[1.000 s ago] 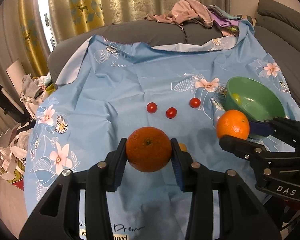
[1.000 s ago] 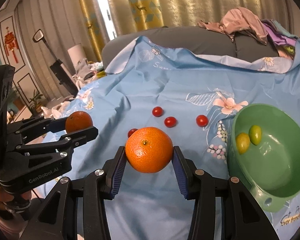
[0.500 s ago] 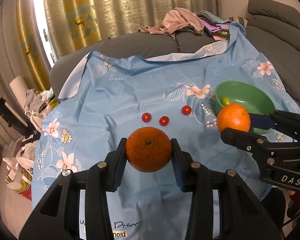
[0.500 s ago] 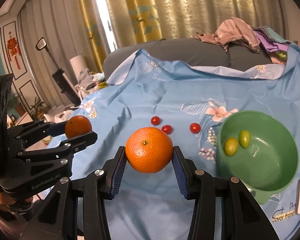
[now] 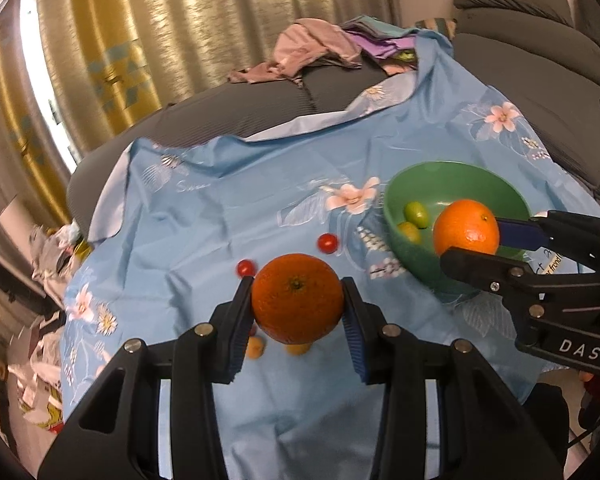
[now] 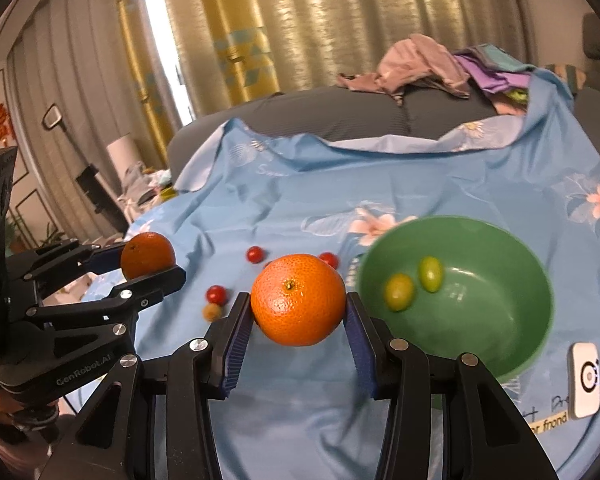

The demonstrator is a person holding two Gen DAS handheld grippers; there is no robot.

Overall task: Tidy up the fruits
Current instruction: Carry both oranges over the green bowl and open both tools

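Nearest in the left wrist view, the left gripper (image 5: 297,304) has its blue pads pressed on either side of a dark orange (image 5: 297,302), held clear above the blue floral cloth (image 5: 204,220). In the right wrist view the right gripper (image 6: 299,306) clamps a lighter orange (image 6: 298,299) the same way — fruit at lower centre of the frame, pads tight on its flanks.

Just under the left gripper's load, two small yellow-orange fruits (image 5: 256,347) lie on the cloth. Beyond them, toward mid-frame, sit the cherry tomatoes (image 5: 327,243), scattered in a loose row.

At the right of the left wrist view stands the green bowl (image 5: 416,256), resting on the cloth with two small green-yellow fruits (image 6: 431,274) inside. The right gripper's orange hangs in front of the bowl's near side. A small white device (image 6: 586,379) lies on the cloth at the lower right of the right wrist view, just beside the bowl.

Farther back, the cloth drapes over a grey sofa (image 5: 520,64), a heap of clothes (image 5: 320,48) tops its back, and gold curtains (image 5: 180,32) fill the upper frame.
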